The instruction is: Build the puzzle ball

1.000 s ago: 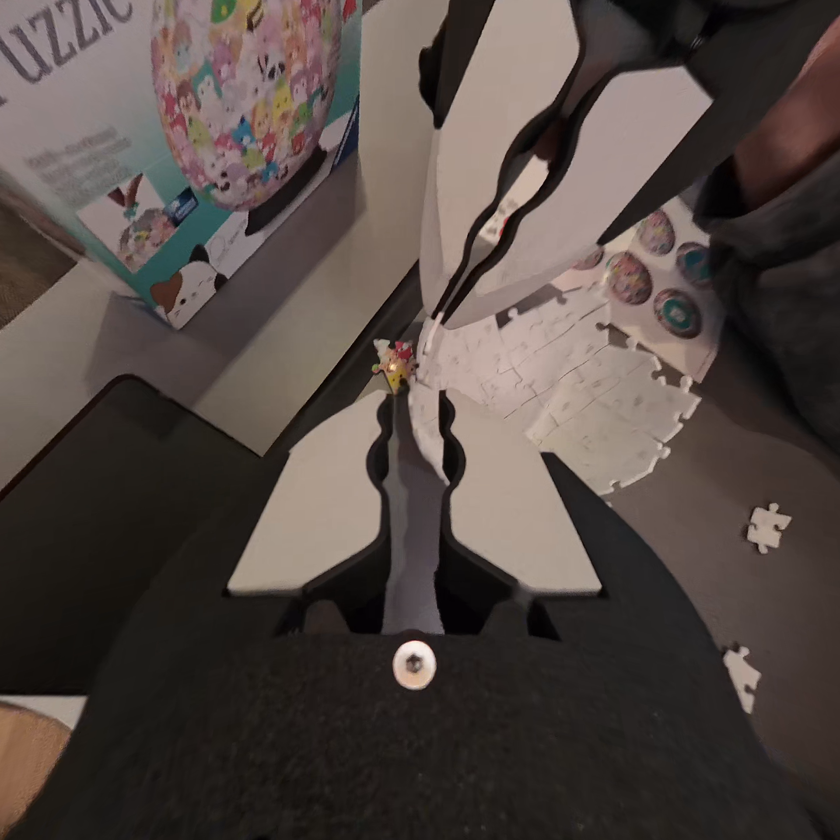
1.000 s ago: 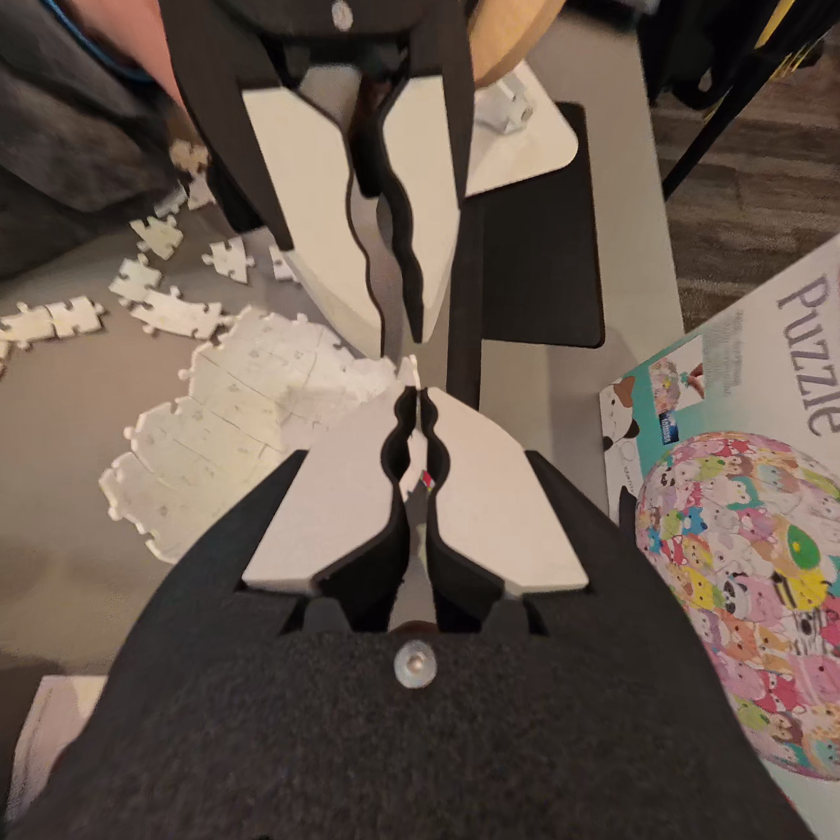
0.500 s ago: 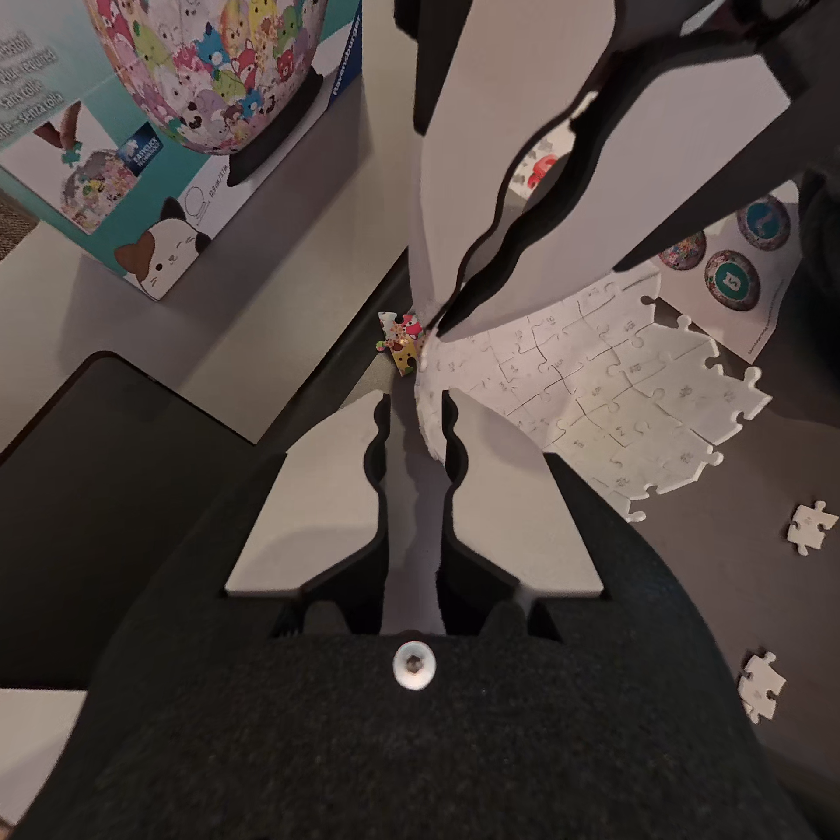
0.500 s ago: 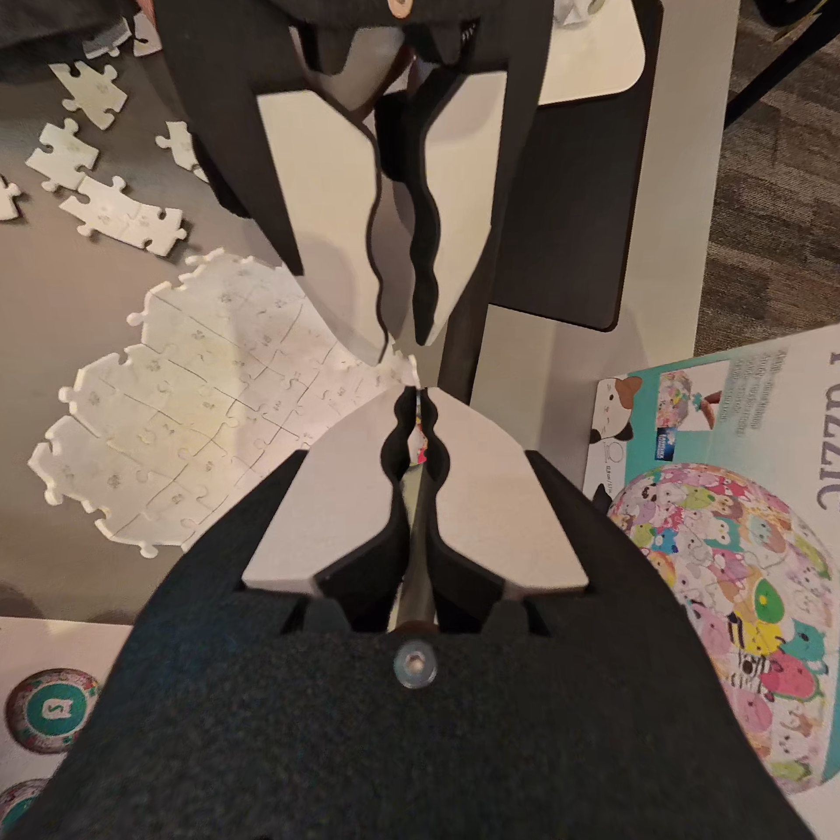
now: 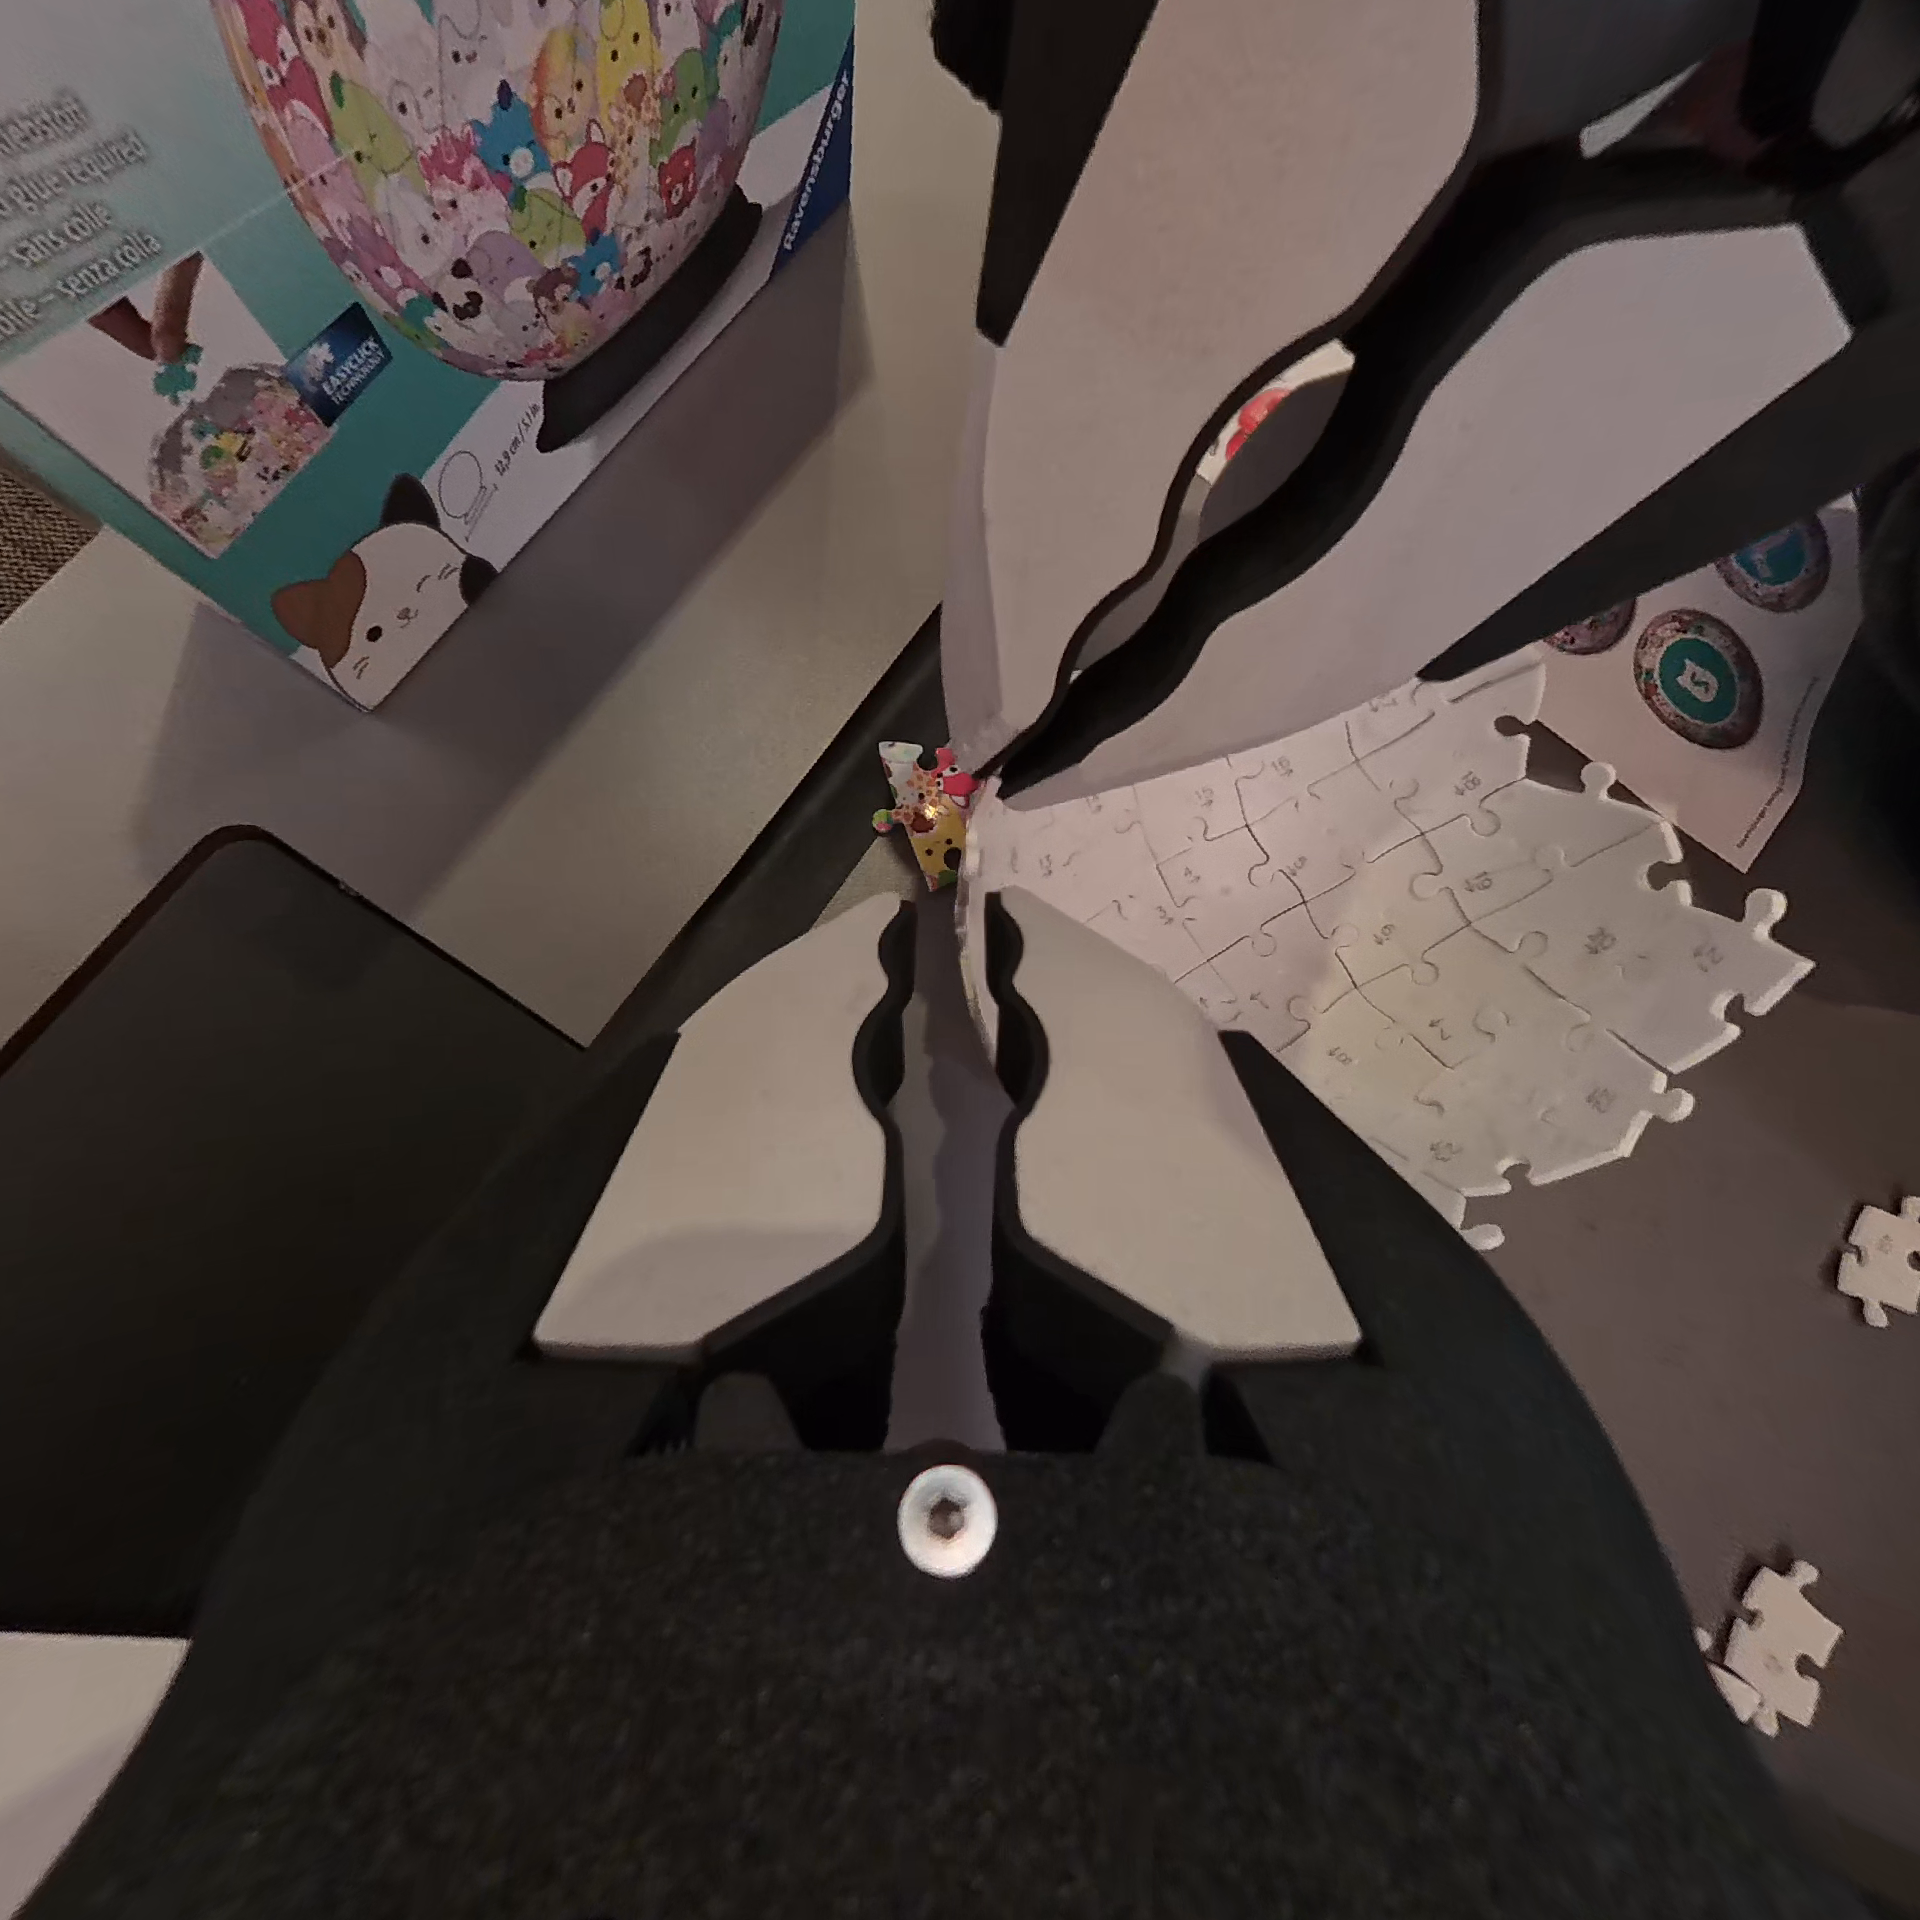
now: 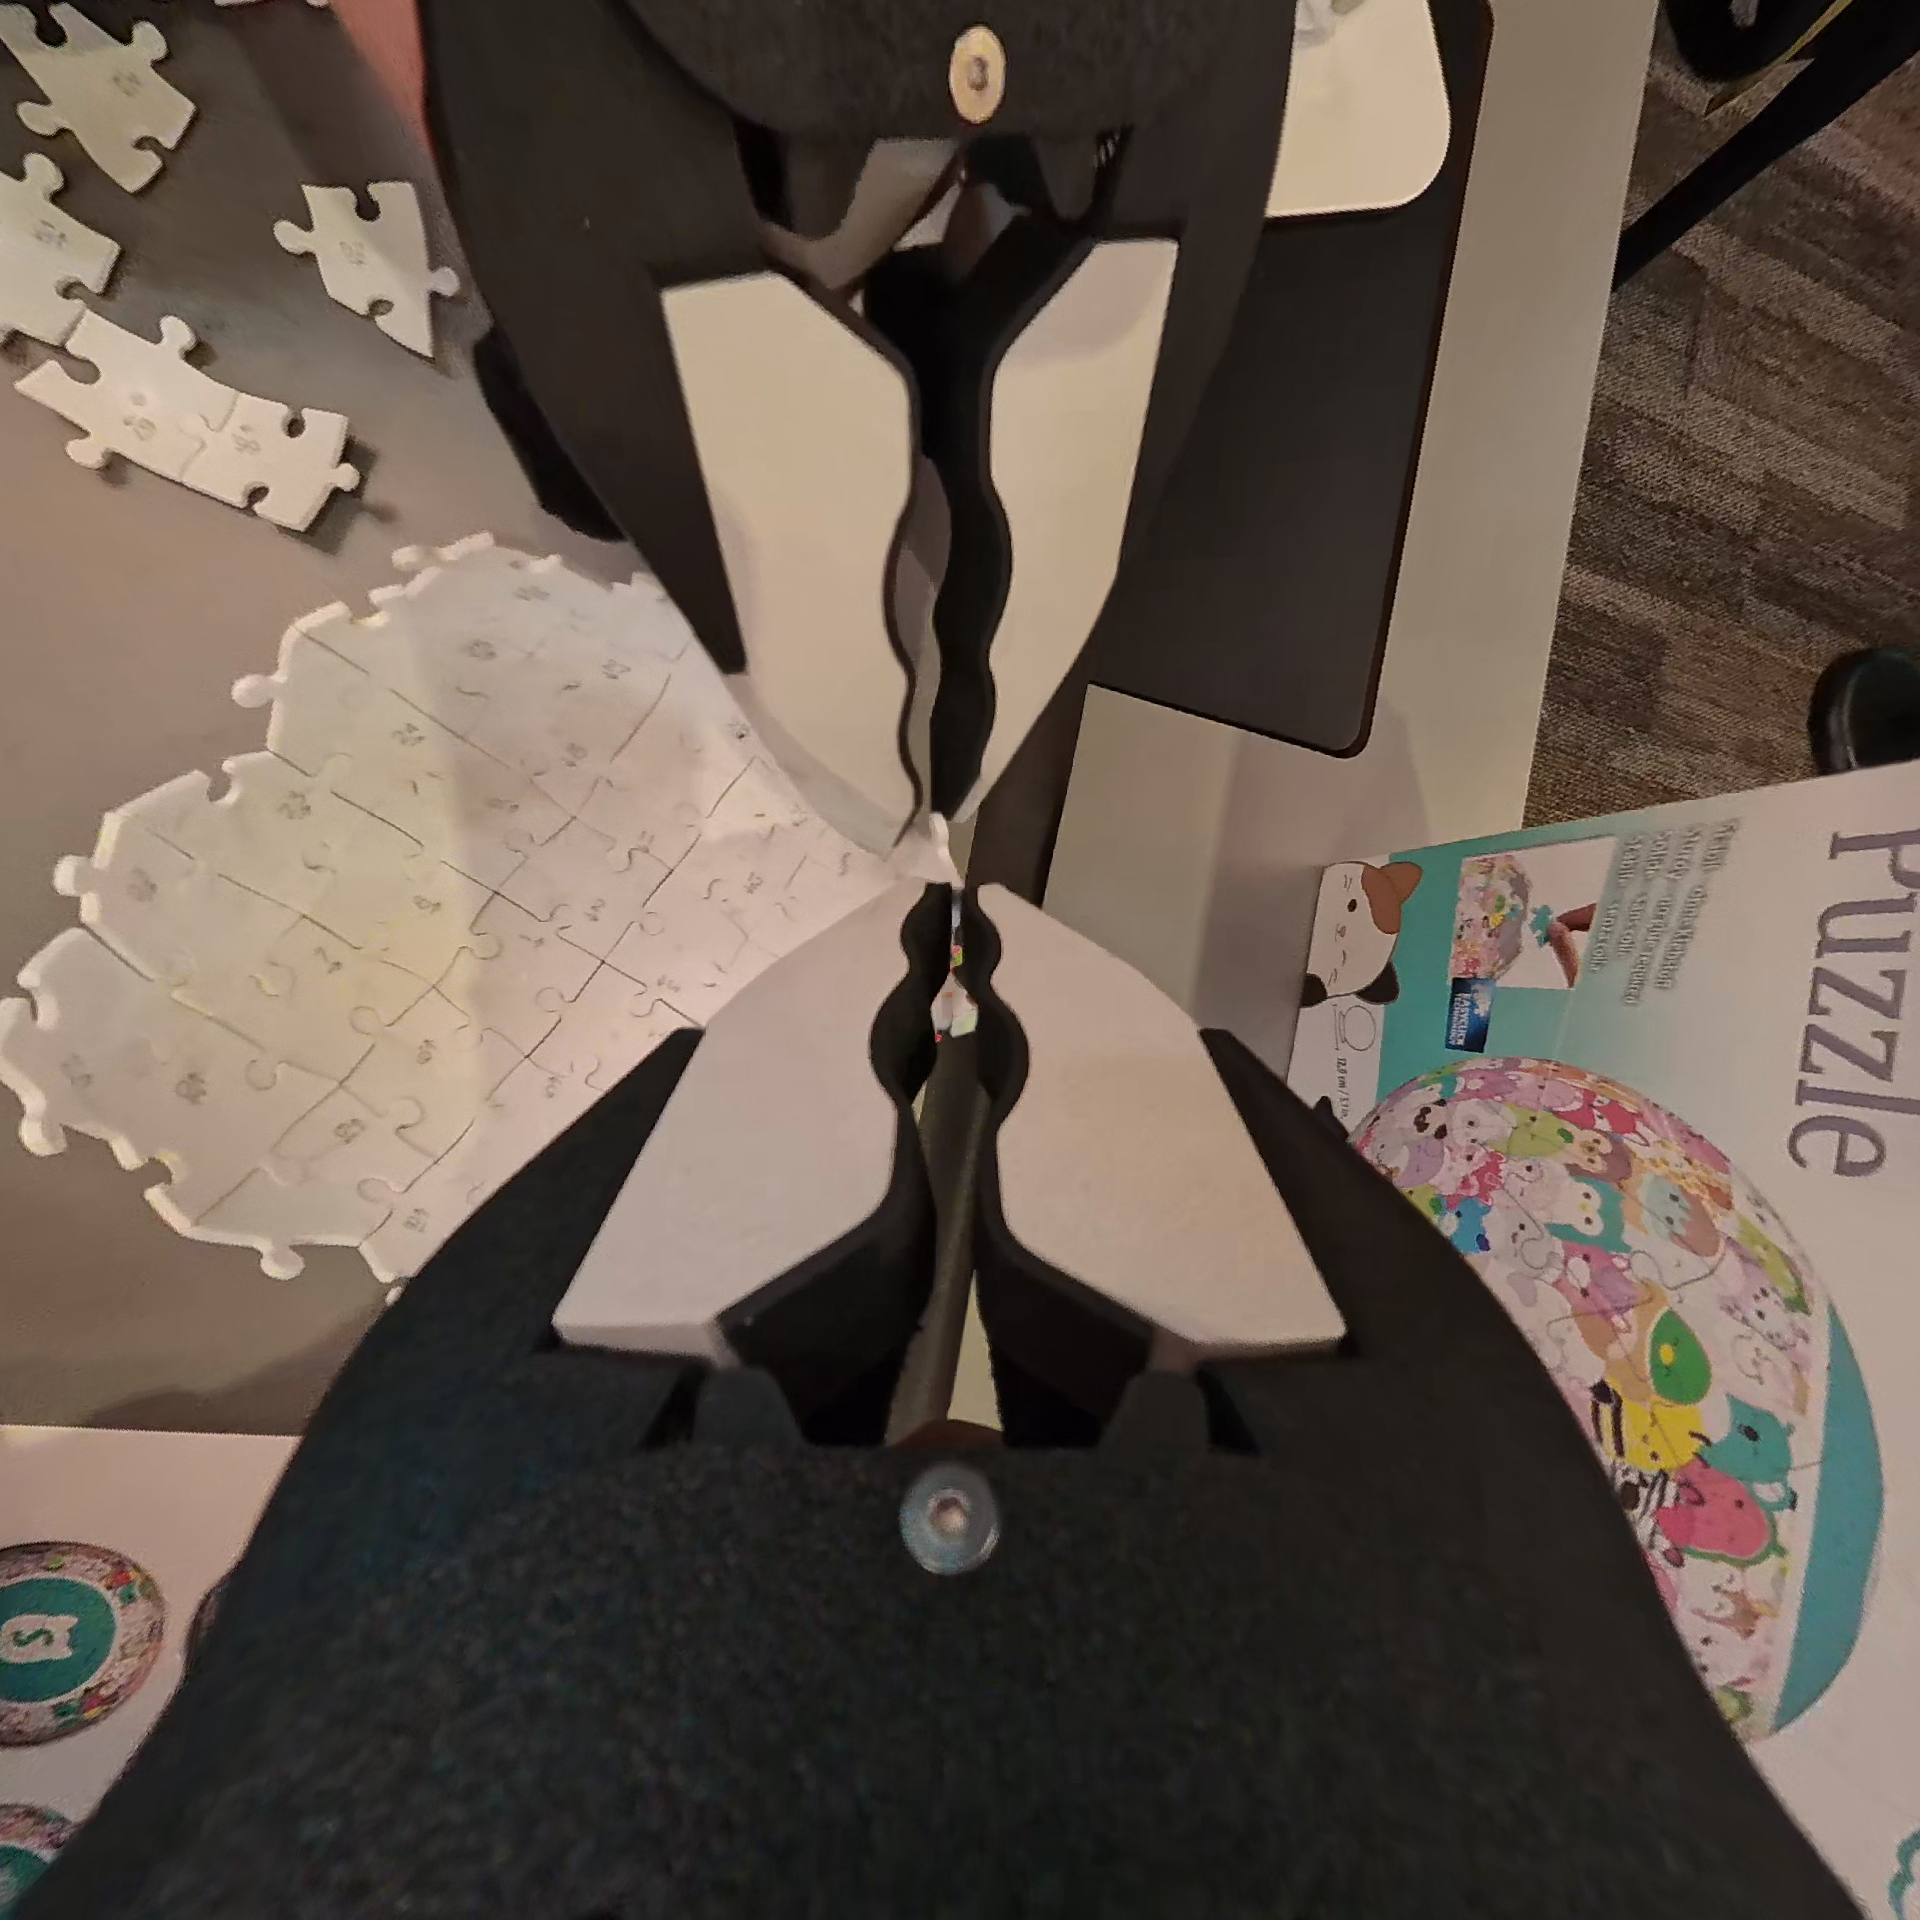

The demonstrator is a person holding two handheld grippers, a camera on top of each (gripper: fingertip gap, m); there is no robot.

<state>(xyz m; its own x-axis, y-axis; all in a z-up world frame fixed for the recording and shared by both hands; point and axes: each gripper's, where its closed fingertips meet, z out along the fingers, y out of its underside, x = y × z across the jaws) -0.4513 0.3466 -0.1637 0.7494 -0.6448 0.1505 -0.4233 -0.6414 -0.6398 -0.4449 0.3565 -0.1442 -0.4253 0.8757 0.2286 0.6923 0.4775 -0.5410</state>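
We see the left gripper (image 5: 951, 914) with its jaws nearly together, a narrow gap between them. In this gap sits the raised edge of the shell (image 5: 1455, 956), the curved sheet of joined white pieces, so the left gripper is clamped on that edge. Just in front of its tips a colourful piece (image 5: 928, 816) stands at the shell's edge, printed side to the left.

The right gripper (image 6: 956, 904) comes from the opposite side, tip to tip with the left one. Its jaws are pressed almost together, and between them we see a thin strip of bright colours, so it grips the colourful piece (image 6: 954, 977). In the left wrist view its tips (image 5: 997, 774) touch this piece at the top. The piece touches the shell's rim; whether it is fully locked in, we cannot tell.

The shell (image 6: 395, 914) lies on a dark grey mat (image 6: 114, 582) with its white numbered back upward, and it rises toward both grippers. Loose white pieces (image 6: 197, 426) lie on the mat beyond it, and two more (image 5: 1886, 1257) lie on the other side. A leaflet (image 5: 1704, 665) with round pictures lies beside the shell. The puzzle box (image 6: 1662, 1195) lies on the pale table (image 5: 665, 748), well apart from the shell.
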